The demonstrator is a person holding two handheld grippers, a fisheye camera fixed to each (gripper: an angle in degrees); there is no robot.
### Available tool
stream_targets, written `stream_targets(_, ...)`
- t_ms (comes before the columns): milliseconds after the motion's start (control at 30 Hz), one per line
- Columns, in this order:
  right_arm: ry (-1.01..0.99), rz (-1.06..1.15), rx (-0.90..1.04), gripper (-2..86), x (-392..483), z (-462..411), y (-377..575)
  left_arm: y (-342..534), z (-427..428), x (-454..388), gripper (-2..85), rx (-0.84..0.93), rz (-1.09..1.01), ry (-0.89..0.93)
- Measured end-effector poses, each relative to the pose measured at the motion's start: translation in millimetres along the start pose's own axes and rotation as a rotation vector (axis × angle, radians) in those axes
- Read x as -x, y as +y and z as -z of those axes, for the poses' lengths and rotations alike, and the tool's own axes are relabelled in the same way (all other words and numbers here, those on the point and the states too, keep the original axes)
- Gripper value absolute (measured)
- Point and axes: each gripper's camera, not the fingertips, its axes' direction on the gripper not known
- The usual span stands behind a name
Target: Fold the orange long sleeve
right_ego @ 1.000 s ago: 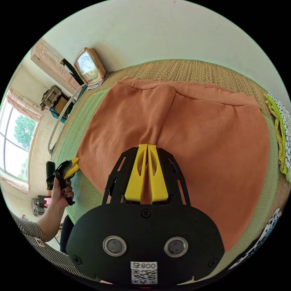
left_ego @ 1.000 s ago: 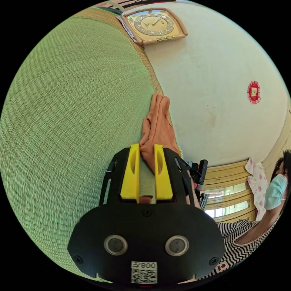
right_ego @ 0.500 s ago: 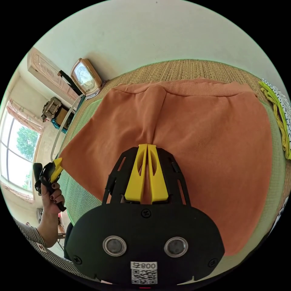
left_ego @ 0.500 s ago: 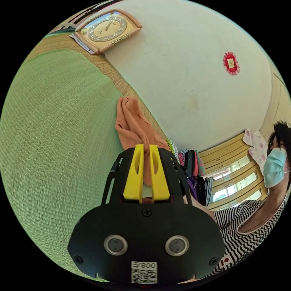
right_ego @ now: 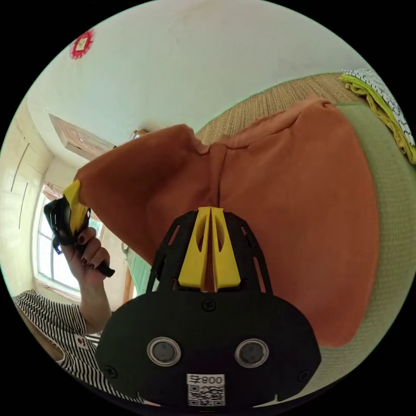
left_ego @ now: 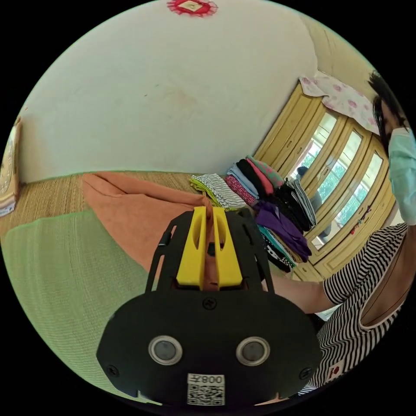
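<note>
1. Over the green mat [right_ego: 390, 182], the orange long sleeve [right_ego: 294, 208] hangs half lifted, its far edge on the mat.
2. The left gripper [left_ego: 209, 213] and right gripper [right_ego: 210, 212] each pinch its fabric, jaws nearly closed.
3. The fold is probably midway; laying over and flattening remain.

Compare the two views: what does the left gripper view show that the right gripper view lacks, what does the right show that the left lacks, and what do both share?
Left gripper view alone: a row of folded clothes along the wall, and yellow window frames.

Right gripper view alone: the left gripper seen from outside, held in a hand, lifting a corner of the shirt.

Both: the orange shirt, the green mat, the white wall and its red ornament.
</note>
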Motion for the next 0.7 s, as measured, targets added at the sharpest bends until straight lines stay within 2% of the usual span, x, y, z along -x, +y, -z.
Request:
stream_targets(100, 0.033, 0.019, 0.16, 0.1, -16, -9, 14, -17, -34, -39, 2.5, 0.043, -0.092, 0.02)
stream_targets(133, 0.016, 0.008, 0.157, 0.1, -19, -5, 16, -22, -49, -53, 2.5, 0.065, -0.122, 0.036)
stream_targets(233, -0.035, -0.07, -0.005, 0.1, -42, 50, 32, -31, -88, -90, 2.5, 0.122, -0.19, 0.089)
stream_targets(300, -0.092, -0.162, -0.194, 0.2, -76, 110, 53, -33, -112, -112, 2.5, 0.167, -0.242, 0.129)
stream_targets(467, -0.363, -0.244, -0.293, 1.0, -153, 176, 58, -13, -189, -156, 2.6, 0.406, -0.303, 0.188)
stream_targets(700, -0.546, -0.277, -0.175, 7.0, -205, 193, 20, -7, -198, -160, 2.6, 0.307, -0.173, 0.202)
